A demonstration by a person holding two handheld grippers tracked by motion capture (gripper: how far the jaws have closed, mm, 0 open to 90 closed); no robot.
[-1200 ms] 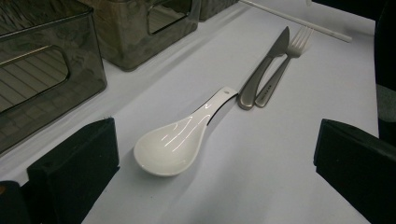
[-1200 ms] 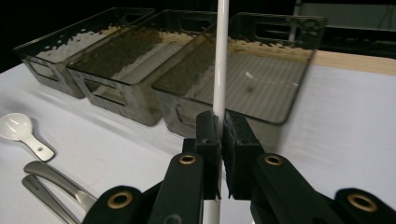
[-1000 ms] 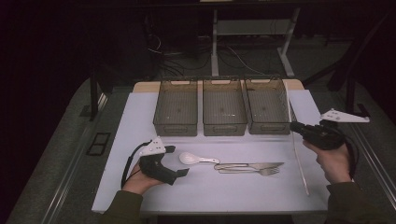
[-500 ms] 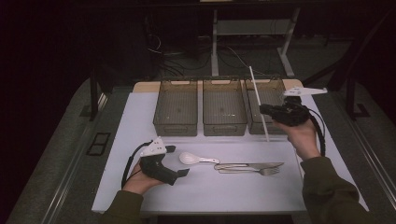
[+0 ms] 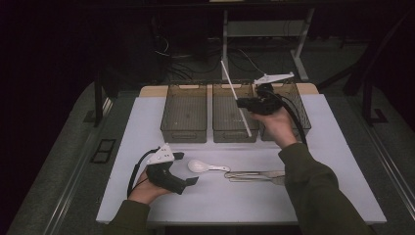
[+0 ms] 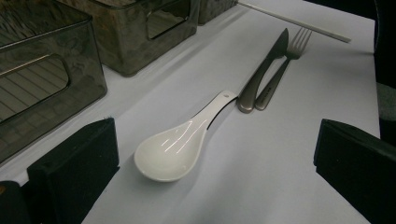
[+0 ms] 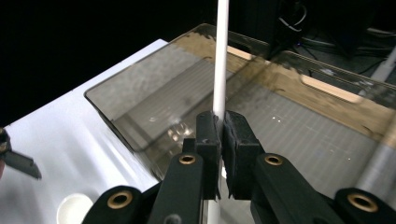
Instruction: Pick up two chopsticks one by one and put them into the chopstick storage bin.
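White rod pinched in right gripper above the bins

Black pads of the right gripper are clamped tight on a thin white rod, jaws almost fully closed with only the rod between them. In the high view the right gripper is held up in the air over the three smoky transparent bins, between the middle bin and the right bin; the rod runs tilted, upper end toward the far side, lower end down in front of the middle bin's near wall. Rod touches no bin as far as can be told. Right gripper view looks down into a bin floor under the rod.

Left gripper rests low at the table's near left, jaws wide apart, nothing between them. Left gripper view: white ceramic spoon lies on the white table cover just ahead of the open jaws, bowl toward the gripper, not touched. Knife and fork lie side by side, handle ends just beside the spoon's handle tip. Left bin stands beyond, well apart from the cutlery.
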